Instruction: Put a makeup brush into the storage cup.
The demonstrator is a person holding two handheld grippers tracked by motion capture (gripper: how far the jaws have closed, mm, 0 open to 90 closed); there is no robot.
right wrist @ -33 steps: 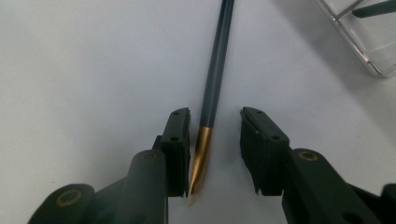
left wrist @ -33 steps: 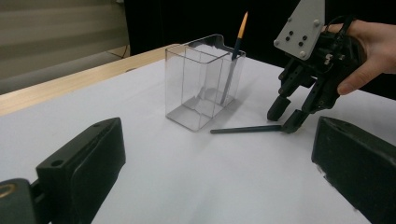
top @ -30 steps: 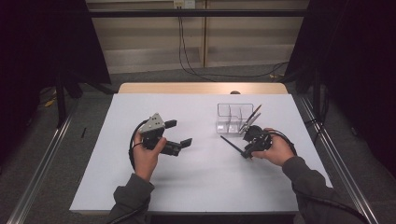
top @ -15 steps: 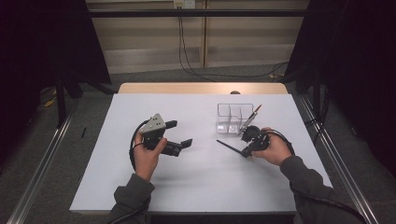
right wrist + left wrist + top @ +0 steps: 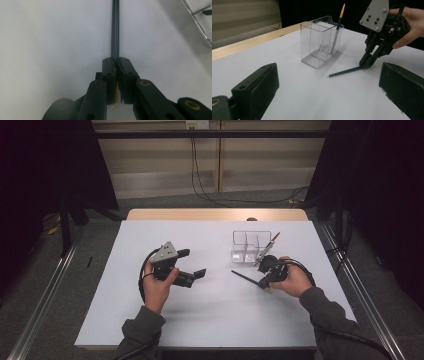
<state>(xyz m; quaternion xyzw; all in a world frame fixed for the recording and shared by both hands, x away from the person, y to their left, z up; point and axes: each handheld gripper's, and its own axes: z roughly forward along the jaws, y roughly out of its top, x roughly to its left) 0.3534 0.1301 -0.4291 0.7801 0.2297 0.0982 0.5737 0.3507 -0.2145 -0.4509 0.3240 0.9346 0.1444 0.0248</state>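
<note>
A clear plastic box (image 5: 246, 249) with dividers stands on the white table right of centre. A dark pencil with an orange end (image 5: 268, 246) leans inside it. My right gripper (image 5: 262, 282) is shut on the orange end of a second dark pencil (image 5: 245, 277), held low and nearly level, just in front of the box and pointing left. In the right gripper view the jaws (image 5: 115, 62) pinch that pencil (image 5: 115, 30), which runs straight ahead. My left gripper (image 5: 192, 262) hovers open at table centre-left, jaws apart and empty (image 5: 327, 86), facing the box (image 5: 319, 45) and the right gripper (image 5: 367, 63).
The white sheet covers the table (image 5: 210, 320), with a wooden strip (image 5: 215, 214) along the far edge. Metal rails (image 5: 45, 295) run beside the table on both sides. Cables hang at the back wall. A corner of the box (image 5: 200, 22) lies close to the right gripper.
The right gripper and its pencil have shifted slightly left. The left gripper has held still.
</note>
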